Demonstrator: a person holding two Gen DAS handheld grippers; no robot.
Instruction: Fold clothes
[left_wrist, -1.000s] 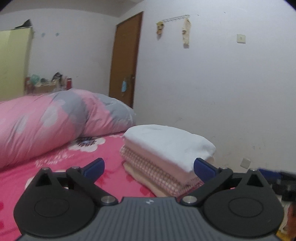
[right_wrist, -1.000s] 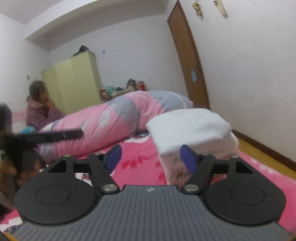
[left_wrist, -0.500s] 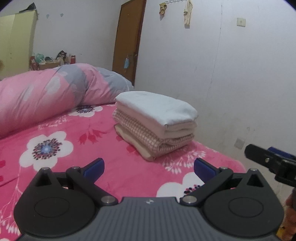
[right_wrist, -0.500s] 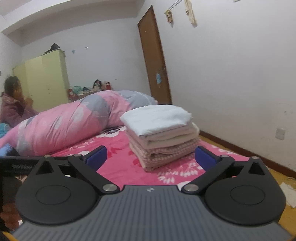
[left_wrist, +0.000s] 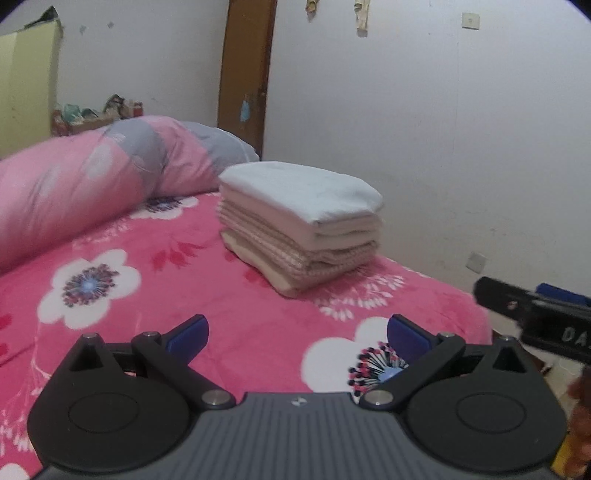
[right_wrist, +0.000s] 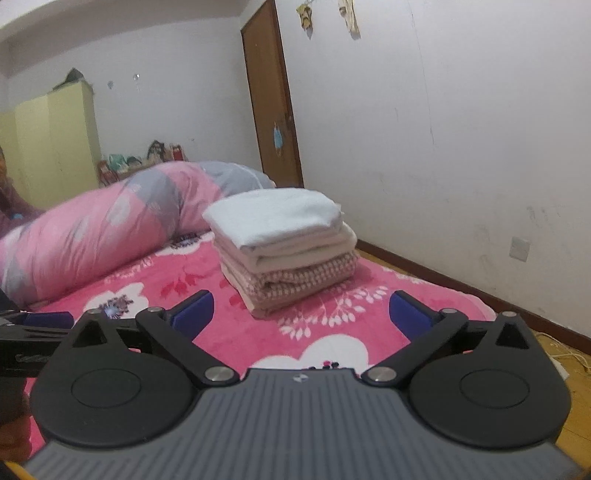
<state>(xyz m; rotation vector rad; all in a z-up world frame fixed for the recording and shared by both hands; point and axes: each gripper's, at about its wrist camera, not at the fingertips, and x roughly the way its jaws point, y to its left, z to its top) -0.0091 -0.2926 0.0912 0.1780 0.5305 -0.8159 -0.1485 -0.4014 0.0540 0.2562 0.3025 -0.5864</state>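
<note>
Pink floral bedding (left_wrist: 229, 295) fills the lower half of both wrist views, with a rolled pink-and-grey duvet (left_wrist: 92, 184) at about ten o'clock, a white wall and a brown door (right_wrist: 273, 107) behind.

Compared with a second ago, both grippers have pulled back from the stack of folded clothes (left_wrist: 303, 225). Then the stack sat right at the fingertips and filled the middle of each view; now it lies well apart from them, at about twelve o'clock in the left view and the same in the right view (right_wrist: 284, 247), resting alone on the bedding near the wall-side edge of the bed.

The right gripper (right_wrist: 301, 310) has just been opening, and its jaws now stand wide apart with only bedding between them. The left gripper (left_wrist: 297, 332) is likewise spread wide and empty.

The stack is four layers: a white piece on top, a cream one, a pink checked one and a beige one at the bottom, edges fairly square. My reading is that the white garment has just been placed and released, so this item is done. No unfolded garment shows in either view.
</note>
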